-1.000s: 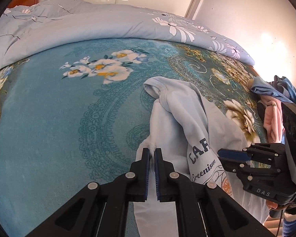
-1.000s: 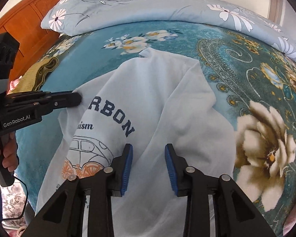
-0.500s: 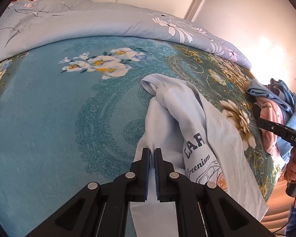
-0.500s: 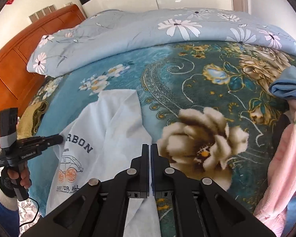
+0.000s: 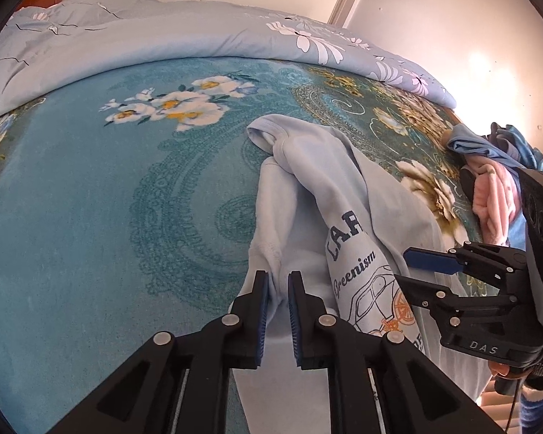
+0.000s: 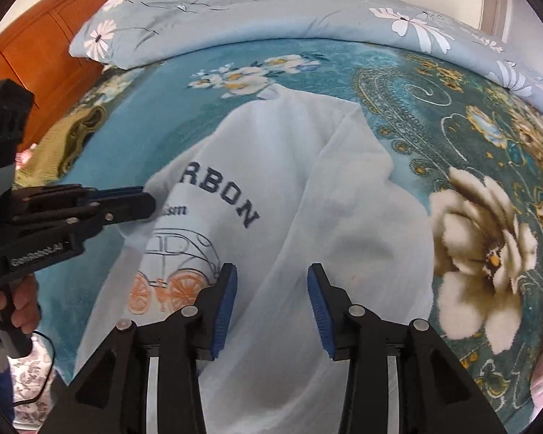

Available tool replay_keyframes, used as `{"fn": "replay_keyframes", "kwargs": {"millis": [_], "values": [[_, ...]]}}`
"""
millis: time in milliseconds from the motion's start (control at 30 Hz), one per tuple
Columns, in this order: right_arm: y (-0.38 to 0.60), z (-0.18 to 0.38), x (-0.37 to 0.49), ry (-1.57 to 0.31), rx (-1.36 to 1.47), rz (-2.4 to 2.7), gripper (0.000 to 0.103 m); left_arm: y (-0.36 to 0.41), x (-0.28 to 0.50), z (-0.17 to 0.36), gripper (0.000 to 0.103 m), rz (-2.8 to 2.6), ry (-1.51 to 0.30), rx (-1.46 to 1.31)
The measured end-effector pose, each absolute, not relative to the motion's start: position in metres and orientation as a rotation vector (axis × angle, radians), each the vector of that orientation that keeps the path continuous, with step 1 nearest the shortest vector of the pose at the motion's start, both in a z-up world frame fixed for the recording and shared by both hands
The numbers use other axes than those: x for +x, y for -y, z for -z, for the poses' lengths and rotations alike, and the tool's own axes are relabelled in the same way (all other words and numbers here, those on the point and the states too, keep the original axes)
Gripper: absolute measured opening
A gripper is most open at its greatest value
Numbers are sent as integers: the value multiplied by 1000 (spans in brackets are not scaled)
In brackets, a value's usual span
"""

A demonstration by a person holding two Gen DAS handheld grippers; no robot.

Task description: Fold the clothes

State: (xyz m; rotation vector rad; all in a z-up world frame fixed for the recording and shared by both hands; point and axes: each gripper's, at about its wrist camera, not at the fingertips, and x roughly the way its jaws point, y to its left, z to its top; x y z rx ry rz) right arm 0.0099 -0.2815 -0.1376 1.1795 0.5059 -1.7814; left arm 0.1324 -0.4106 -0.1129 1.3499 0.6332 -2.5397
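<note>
Since the earlier frame our right gripper [image 6: 271, 303] swung back over the T-shirt [image 6: 307, 188] on the bedspread [image 5: 90, 217], jaws opening, empty; our left gripper [image 5: 278, 311] is releasing the near-left fold. Most folding remains.

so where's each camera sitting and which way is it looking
Left wrist: on the left gripper, looking forward and down at the pale T-shirt on the bed; its jaws are opening, shirt fabric between them; the right gripper shows at the right.
Right wrist: on the right gripper, looking down on the shirt's printed front; its jaws are opening over the cloth; the left gripper and the hand holding it show at the left.
Shared: T-shirt, bed, folded quilt, each other's gripper.
</note>
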Motion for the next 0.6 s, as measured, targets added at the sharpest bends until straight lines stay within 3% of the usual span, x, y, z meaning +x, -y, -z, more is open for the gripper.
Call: {"fn": "replay_keyframes", "kwargs": {"millis": [33,67,100,267,367,600], "values": [[279,139,8,-486,1191,1774,30,410,133,113,17,2541,-636,1351],[274,139,5,-447,1213,1761,7,410,134,113,19,2543,-638,1351],[270,138,1,-403,1238,1748,4,410,135,113,21,2545,-640,1351],[232,123,-26,-284,1266,1781,2,411,138,114,33,2537,-668,1357],[201,102,-50,-304,1230,1909,2,413,138,116,37,2536,-683,1363],[156,61,-107,-246,1198,2099,2,427,132,122,38,2524,-806,1345]]}}
